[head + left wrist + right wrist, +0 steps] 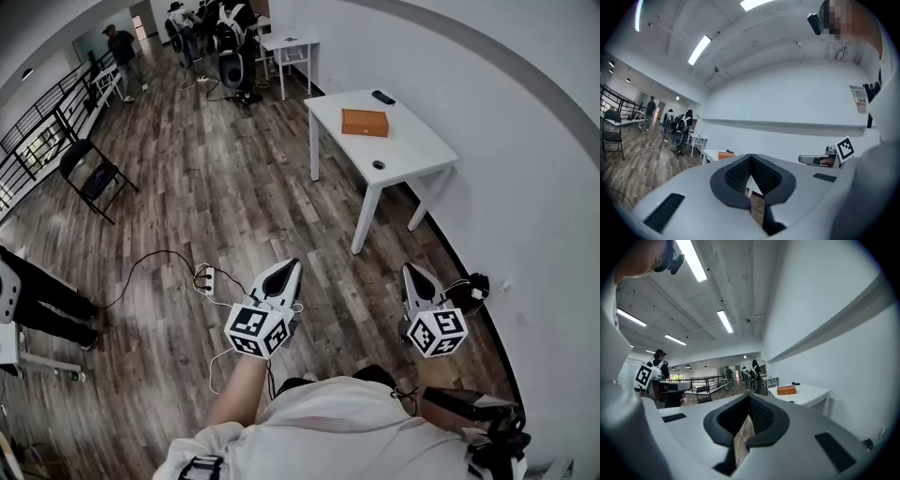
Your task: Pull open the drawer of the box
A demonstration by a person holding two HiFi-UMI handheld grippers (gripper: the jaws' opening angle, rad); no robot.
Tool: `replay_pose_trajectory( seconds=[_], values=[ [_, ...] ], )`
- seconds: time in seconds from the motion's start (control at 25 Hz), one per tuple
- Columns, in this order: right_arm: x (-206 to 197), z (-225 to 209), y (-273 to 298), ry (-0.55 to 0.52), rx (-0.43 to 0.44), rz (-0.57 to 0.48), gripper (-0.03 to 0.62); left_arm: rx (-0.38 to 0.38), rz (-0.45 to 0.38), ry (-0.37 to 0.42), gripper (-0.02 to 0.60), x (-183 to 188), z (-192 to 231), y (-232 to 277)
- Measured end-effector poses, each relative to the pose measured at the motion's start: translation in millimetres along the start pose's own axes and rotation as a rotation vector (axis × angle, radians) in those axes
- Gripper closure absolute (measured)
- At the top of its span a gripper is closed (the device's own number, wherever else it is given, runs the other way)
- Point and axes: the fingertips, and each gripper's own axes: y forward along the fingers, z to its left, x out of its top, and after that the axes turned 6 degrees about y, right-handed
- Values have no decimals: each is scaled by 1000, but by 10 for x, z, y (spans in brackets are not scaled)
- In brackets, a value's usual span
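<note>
The box (365, 122) is a low, rectangular, orange-brown case lying flat on the white table (412, 155) beside the wall, toward the table's far end. Its drawer front is too small to make out. The left gripper (292, 264) and right gripper (410, 269) are both clenched with nothing between the jaws, held level and well apart from the table.

place: open lab-style hall | signs: white table (403, 150), wood-plank floor (216, 187), railing (37, 131), strip lights (725, 320)
</note>
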Motion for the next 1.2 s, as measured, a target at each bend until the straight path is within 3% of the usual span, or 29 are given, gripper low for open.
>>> replay_pose_trajectory(
  seconds=[0.16, 0.4, 0.68, 1.2],
  values=[
    [-162, 149, 150, -7, 1, 25, 591, -1, 10, -17, 571, -106, 242, -24],
    [-187, 44, 354, 11, -21, 35, 591, -11, 33, -40, 571, -208, 382, 144],
    [-197, -100, 760, 17, 16, 35, 591, 24, 27, -35, 571, -192, 608, 423],
    [101, -1225, 1511, 39, 29, 39, 591, 57, 36, -34, 571, -151, 664, 1711]
  ],
)
